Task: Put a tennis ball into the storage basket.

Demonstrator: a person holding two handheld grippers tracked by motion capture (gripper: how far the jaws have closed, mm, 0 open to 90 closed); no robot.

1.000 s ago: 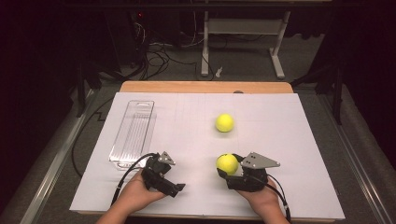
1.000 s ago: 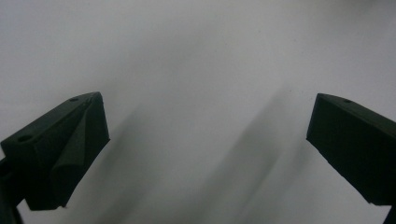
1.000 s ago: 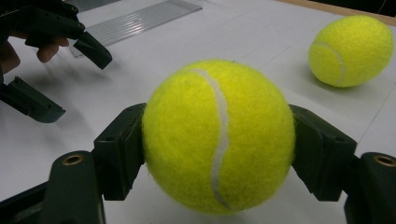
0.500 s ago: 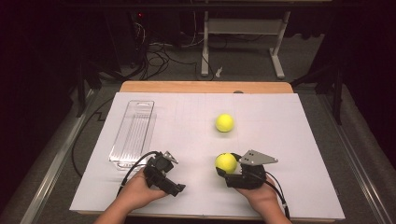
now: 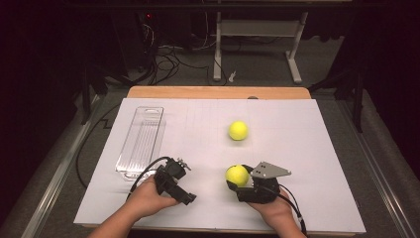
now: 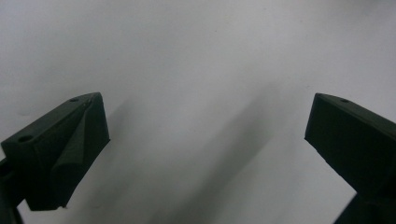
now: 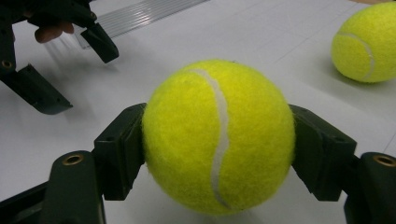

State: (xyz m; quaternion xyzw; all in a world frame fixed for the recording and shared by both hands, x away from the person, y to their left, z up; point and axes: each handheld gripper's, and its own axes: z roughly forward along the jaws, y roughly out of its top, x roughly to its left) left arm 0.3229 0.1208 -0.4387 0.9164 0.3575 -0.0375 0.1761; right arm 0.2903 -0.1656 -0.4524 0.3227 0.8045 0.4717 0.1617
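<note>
My right gripper is shut on a yellow tennis ball near the front of the white sheet. Its two black jaws press the ball's sides. A second tennis ball lies free on the sheet farther back, seen at the upper right in the right gripper view. My left gripper sits to the left of the held ball, open, its jaws wide apart over bare sheet with nothing between them. It also shows at the upper left of the right gripper view.
A long clear plastic tray lies on the left side of the white sheet, just beyond the left hand. The wooden table edge runs along the back. Cables and a metal stand are on the floor behind.
</note>
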